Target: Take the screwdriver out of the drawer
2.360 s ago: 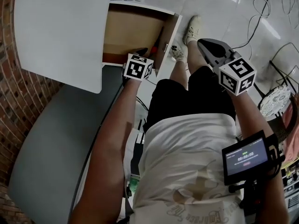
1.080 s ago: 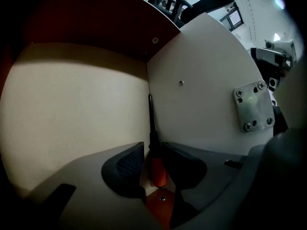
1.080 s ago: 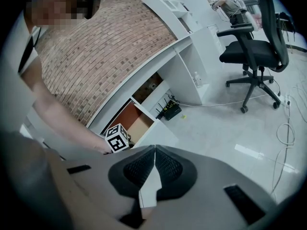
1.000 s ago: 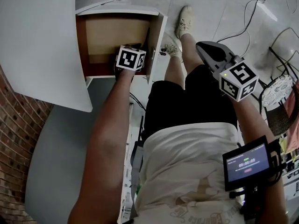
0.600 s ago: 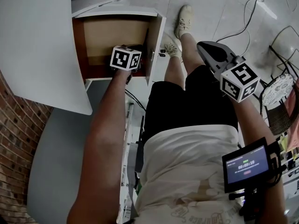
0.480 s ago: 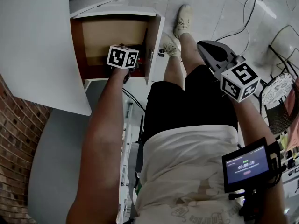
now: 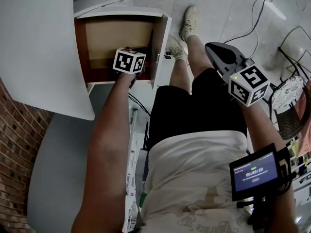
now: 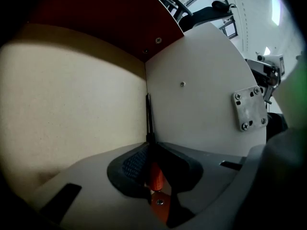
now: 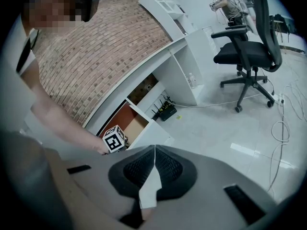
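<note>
I saw one drawer [image 7: 116, 35] pulled open under the white counter [image 7: 39, 42]; my left tongs [image 8: 150, 145] were down inside it, near its right side wall. There was one screwdriver [image 8: 154, 175] and it was still in the drawer; its orange handle sat between the two jaws and its thin dark shaft stuck out past the tips, along the corner where the drawer's bottom met the side wall. The left jaws had just been closing and they were squeezed on that handle. My right tongs [image 9: 154, 150] hung out over the floor, well apart from the drawer; their two jaws were pressed together with nothing in them. I counted two marker cubes, one on the left tongs [image 7: 129, 60] and one on the right [image 7: 249, 85]. I counted two shoes [image 7: 192, 21] on the pale floor [image 7: 218, 8], just beside the drawer's front. One small screen [image 7: 255, 168] sat on the right arm; one black office chair [image 9: 244, 51] stood far off.
</note>
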Action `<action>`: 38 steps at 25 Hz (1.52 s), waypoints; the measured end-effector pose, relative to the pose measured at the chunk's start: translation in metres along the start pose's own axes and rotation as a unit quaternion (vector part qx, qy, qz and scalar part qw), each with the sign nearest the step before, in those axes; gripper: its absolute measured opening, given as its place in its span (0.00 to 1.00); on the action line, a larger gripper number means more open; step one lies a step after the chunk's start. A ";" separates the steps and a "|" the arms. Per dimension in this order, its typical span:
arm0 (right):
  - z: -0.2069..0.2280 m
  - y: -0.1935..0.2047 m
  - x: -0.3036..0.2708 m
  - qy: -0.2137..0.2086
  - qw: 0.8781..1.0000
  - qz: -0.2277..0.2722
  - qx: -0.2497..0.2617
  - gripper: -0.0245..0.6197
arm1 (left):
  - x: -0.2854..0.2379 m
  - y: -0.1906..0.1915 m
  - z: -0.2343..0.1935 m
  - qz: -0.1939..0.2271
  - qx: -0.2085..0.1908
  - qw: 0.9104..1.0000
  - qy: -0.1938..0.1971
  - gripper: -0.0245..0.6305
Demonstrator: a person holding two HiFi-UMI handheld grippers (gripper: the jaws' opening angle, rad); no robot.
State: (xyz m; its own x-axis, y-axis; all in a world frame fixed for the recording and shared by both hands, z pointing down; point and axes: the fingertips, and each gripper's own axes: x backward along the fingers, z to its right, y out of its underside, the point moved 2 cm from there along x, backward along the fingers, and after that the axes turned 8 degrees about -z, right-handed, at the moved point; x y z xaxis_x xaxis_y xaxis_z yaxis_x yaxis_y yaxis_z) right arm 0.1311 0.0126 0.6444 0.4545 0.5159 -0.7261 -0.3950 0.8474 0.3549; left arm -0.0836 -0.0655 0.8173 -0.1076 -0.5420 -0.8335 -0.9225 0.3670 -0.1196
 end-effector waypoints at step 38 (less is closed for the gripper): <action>-0.070 -0.017 -0.002 -0.018 0.995 -0.014 0.097 0.07 | 0.128 0.014 0.048 0.247 -0.035 0.950 -0.189 0.11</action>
State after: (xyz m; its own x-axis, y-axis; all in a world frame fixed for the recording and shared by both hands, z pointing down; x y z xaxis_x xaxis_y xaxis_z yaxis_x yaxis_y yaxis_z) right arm 0.0815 -0.0120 0.5987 0.4928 0.4932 -0.7169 -0.2227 0.8679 0.4440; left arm -0.0922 -0.0934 0.6834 -0.4054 -0.0023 -0.9141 -0.8174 0.4486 0.3613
